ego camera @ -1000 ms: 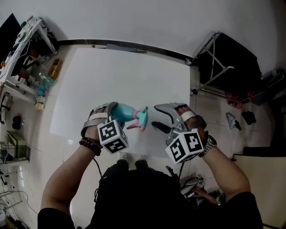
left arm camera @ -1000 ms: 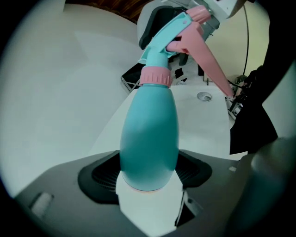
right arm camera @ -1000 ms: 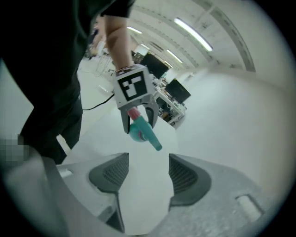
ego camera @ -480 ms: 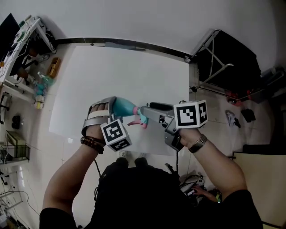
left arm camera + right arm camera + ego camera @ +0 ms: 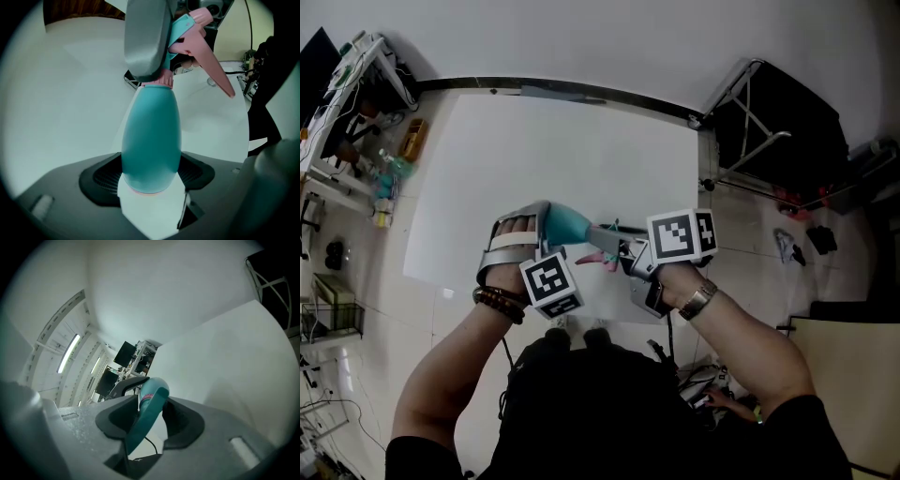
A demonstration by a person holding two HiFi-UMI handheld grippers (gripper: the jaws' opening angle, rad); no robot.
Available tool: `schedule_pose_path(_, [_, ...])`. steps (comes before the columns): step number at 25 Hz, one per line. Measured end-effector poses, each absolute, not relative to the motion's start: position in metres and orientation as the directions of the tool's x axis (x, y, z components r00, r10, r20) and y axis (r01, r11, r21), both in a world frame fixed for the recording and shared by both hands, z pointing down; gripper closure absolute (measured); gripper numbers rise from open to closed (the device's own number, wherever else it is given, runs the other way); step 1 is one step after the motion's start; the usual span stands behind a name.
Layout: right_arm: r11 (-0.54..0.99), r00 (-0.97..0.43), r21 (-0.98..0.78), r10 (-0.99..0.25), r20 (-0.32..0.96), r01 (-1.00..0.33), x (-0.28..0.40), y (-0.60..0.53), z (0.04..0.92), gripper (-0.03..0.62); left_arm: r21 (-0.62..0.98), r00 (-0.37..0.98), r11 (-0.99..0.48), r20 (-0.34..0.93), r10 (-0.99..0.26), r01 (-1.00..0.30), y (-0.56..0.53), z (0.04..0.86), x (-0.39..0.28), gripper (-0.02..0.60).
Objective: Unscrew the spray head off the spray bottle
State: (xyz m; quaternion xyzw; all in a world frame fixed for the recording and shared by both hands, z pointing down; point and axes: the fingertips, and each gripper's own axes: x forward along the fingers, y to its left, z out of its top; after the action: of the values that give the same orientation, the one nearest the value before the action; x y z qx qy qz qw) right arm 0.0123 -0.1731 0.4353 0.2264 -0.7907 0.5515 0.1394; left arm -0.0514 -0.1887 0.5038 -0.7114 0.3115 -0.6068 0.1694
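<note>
**Item: bottle held in the air between two grippers, head not yet off**

Nearest: the person's two forearms, a bracelet (image 5: 497, 305) on the left wrist and a watch (image 5: 699, 300) on the right.

Left gripper (image 5: 546, 225): clamped on the bottle (image 5: 569, 226) at its base end; its own view shows the teal body (image 5: 151, 136) seated between the dark pads and running straight away from them; wide grasp, firm by the look of it.

Right gripper (image 5: 616, 244): jaws closing; the head (image 5: 150, 411) stands between the pads; a sliver of white shows beside one pad lower down, so the grip is judged not yet tight.

Bottle: clear of the table (image 5: 581, 141), near its front edge; long axis about level, running from the left gripper across to the right one; head (image 5: 604, 246) at the right-hand end, pink trigger (image 5: 589, 256) pointing down toward the person.

Key relation: the head lies straight ahead of the right jaws, on the line of the bottle's axis; the right gripper is the nearer to it, the left only steadies the body; any twist would turn about that shared axis.

Beyond: white table, bare; cluttered shelf (image 5: 356, 103) far left; black stand (image 5: 769, 122) far right.
</note>
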Motion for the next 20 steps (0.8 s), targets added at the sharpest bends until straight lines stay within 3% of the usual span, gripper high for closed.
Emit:
schedule_pose_path(6, [0.359, -0.840, -0.761, -0.176, 0.513, -0.541, 0.011, -0.170, 0.438, 0.470, -0.603, 0.074, -0.764, 0.772, -0.632, -0.229, -0.186, 0.507, -0.051, 0.193])
schedule_pose_path(11, [0.663, -0.774, -0.518, -0.150, 0.615, -0.541, 0.010, -0.163, 0.433, 0.471, -0.548, 0.106, -0.803, 0.807, -0.581, -0.235, -0.178, 0.509, -0.046, 0.192])
schedule_pose_path(16, [0.943, -0.689, -0.110, -0.147, 0.710, -0.314, 0.007, -0.146, 0.428, 0.473, -0.474, 0.150, -0.852, 0.847, -0.511, -0.223, -0.168, 0.511, -0.040, 0.193])
schedule_pose_path(20, [0.986, -0.629, 0.162, -0.155, 0.761, -0.047, 0.008, -0.131, 0.428, 0.473, -0.408, 0.185, -0.889, 0.876, -0.445, -0.207, -0.157, 0.514, -0.034, 0.193])
